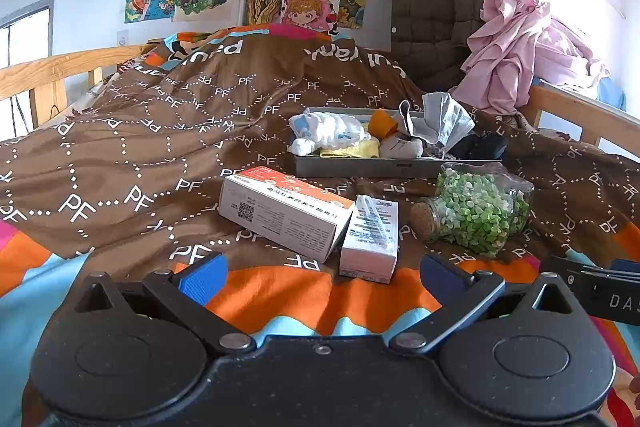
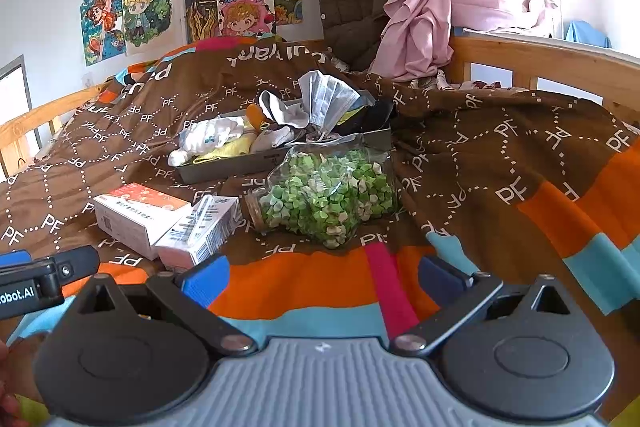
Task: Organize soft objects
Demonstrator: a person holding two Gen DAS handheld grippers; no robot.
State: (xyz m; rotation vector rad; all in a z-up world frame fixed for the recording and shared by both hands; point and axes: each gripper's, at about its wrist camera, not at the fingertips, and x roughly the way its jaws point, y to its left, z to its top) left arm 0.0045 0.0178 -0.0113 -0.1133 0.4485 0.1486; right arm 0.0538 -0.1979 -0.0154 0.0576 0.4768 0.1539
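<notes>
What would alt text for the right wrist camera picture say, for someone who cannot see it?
An open blue-padded right gripper hovers over a brown patterned quilt. Ahead lie a toppled glass jar of green paper stars, two white cardboard boxes, and a grey metal tray heaped with socks and a face mask.

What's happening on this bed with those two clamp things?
A person is holding two hand-held grippers over a bed, tidying soft items. Both the left gripper and the right gripper are open and empty, hovering over the quilt. Farther back, a grey tray already holds socks, small cloths and a face mask. In front of it lie two cardboard boxes and a glass jar of green paper stars on its side. Nothing is being gripped right now.
</notes>
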